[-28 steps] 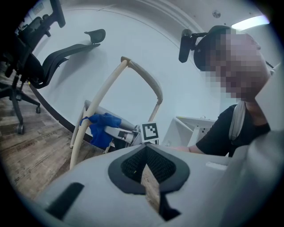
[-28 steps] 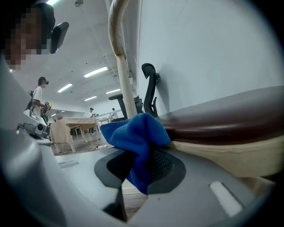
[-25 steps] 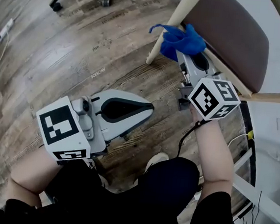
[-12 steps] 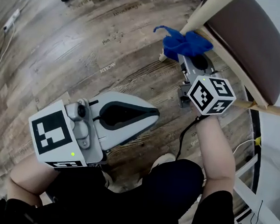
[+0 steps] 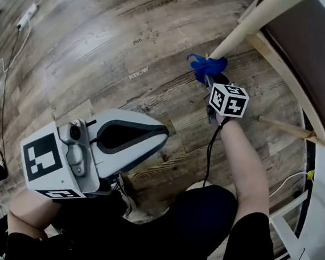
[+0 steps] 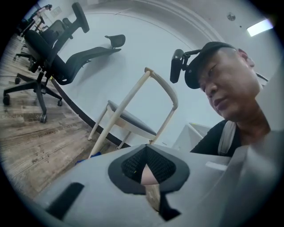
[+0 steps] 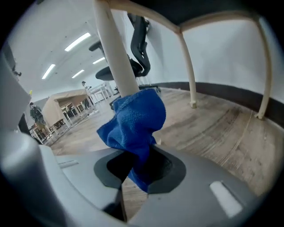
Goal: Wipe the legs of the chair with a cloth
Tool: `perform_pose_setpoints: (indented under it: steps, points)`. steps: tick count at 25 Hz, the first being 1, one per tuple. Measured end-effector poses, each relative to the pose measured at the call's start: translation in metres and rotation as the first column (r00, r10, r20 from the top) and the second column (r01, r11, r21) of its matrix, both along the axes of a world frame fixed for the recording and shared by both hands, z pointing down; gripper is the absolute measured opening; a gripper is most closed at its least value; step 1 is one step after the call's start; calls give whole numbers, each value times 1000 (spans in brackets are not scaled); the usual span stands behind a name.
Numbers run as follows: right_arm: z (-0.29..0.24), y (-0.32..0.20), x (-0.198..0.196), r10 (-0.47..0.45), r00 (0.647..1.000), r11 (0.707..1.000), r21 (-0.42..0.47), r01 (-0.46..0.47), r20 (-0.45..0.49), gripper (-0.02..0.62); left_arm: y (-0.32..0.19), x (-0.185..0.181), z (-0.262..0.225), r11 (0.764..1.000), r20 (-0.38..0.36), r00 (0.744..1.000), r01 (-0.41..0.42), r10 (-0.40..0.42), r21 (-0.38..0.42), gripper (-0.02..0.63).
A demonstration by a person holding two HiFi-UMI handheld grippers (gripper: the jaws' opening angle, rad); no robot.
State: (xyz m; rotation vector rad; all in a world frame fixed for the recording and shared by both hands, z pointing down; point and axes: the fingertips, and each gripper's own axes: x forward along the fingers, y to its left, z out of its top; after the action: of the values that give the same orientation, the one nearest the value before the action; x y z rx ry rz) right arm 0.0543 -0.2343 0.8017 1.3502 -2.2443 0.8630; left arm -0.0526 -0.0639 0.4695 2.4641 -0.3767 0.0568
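Well, over on the left, the left gripper (image 5: 161, 133) hangs well away from the chair leg (image 5: 240, 32), low over the wooden floor (image 5: 129, 55). Its jaws are closed together with nothing in them, so it's the idle one. Across to the leg itself: the right gripper (image 5: 210, 81) is right up against it, jaws clenched on the blue cloth (image 5: 207, 65). The bunched cloth presses on the leg's near side, low down towards the foot. In the right gripper view the leg runs straight up ahead of the jaws, with the cloth touching it. Its long axis climbs up and to the right, towards the seat (image 5: 319, 50). I'd judge the stroke has to travel along that slant, and the right gripper is plainly the one to make it.
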Motion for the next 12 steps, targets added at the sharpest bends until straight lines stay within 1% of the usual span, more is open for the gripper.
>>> perform_pose_setpoints:
  steps: [2, 4, 7, 9, 12]
  points:
    - [38, 2, -1, 2, 999, 996, -94, -6, -38, 87, -3, -5, -3, 1000, -1, 1000, 26, -26, -2, 5]
    - [58, 2, -4, -5, 998, 990, -138, -4, -64, 87, -6, -11, -8, 999, 7, 999, 50, -50, 4, 5]
    - [61, -1, -7, -7, 998, 990, -144, -1, -57, 87, -4, -17, -7, 998, 34, 997, 63, -63, -1, 5]
    - [59, -2, -6, -6, 998, 990, -140, -2, -58, 87, -3, -18, -5, 998, 40, 997, 61, -61, -1, 5]
    - [43, 0, -2, 8, 1000, 993, -117, -10, -21, 87, -2, -12, 0, 999, 38, 998, 40, -40, -4, 5]
